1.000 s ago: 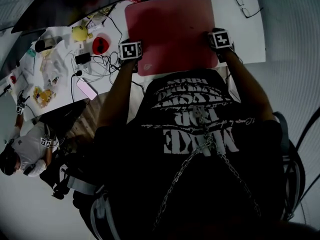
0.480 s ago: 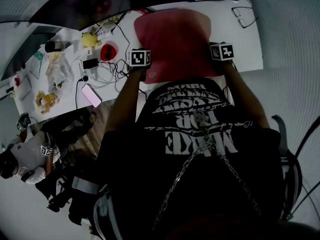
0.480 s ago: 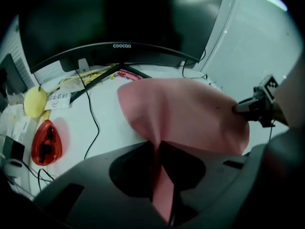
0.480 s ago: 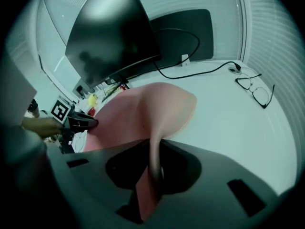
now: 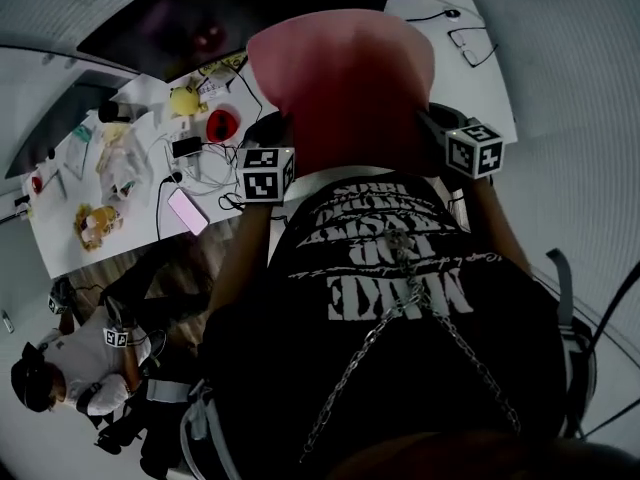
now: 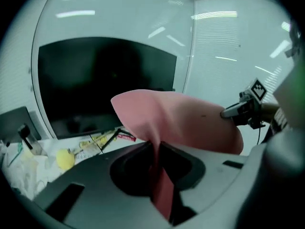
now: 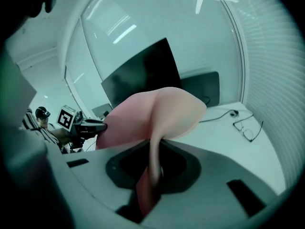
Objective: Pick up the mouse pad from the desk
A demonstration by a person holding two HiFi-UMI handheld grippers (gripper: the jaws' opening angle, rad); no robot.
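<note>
The pink mouse pad [image 5: 345,88] hangs in the air above the white desk [image 5: 490,88], bowed between both grippers. My left gripper [image 5: 280,133] pinches its near left edge; the pad [image 6: 190,123] runs straight between the shut jaws there. My right gripper [image 5: 432,118] clamps the near right edge, and the pad [image 7: 157,113] rises out of its shut jaws and curls over. Each gripper shows in the other's view: the right gripper [image 6: 236,111] on the pad's far edge, the left gripper [image 7: 93,126] likewise. Both sets of jaws have just been closing, with the pad between them.
A dark monitor [image 6: 105,80] stands at the back of the desk. Left of the pad lie a red object [image 5: 221,124], a yellow toy [image 5: 182,99], tangled cables [image 5: 205,168] and a pink phone [image 5: 188,211]. Glasses [image 5: 474,46] lie at the far right. Another person [image 5: 60,378] sits lower left.
The pad lay flat on the desk a second ago; both grippers have closed on its near edge and raised it, so it now hangs bowed above the desk.
</note>
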